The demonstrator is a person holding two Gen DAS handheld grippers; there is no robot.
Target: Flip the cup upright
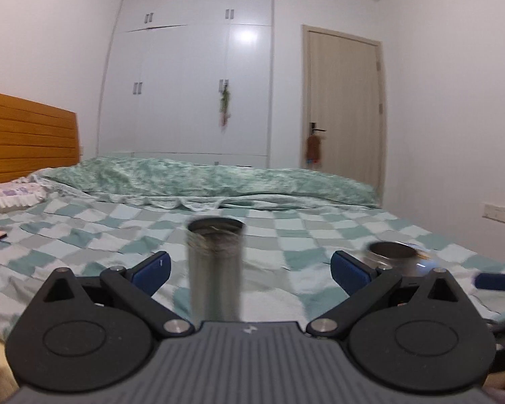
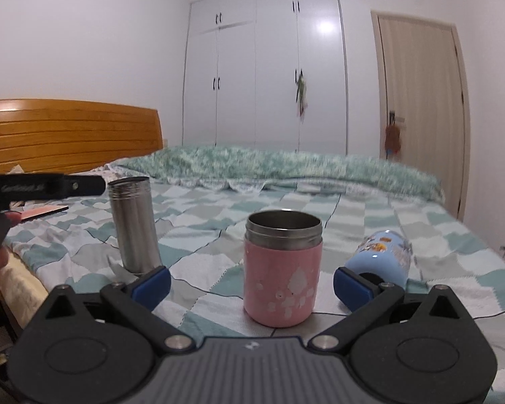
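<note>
A tall steel cup stands upright, mouth up, on the checked bedsheet, between the wide-open fingers of my left gripper, which do not touch it. It also shows in the right wrist view. A pink cup with a steel rim stands upright between the open fingers of my right gripper, untouched. In the left wrist view its rim shows at the right. A light blue cup lies on its side to the right of the pink one.
The bed has a wooden headboard at the left and a green quilt bunched along the far side. A pink flat object lies near the headboard. White wardrobe and door stand behind. The left gripper shows at the left edge of the right wrist view.
</note>
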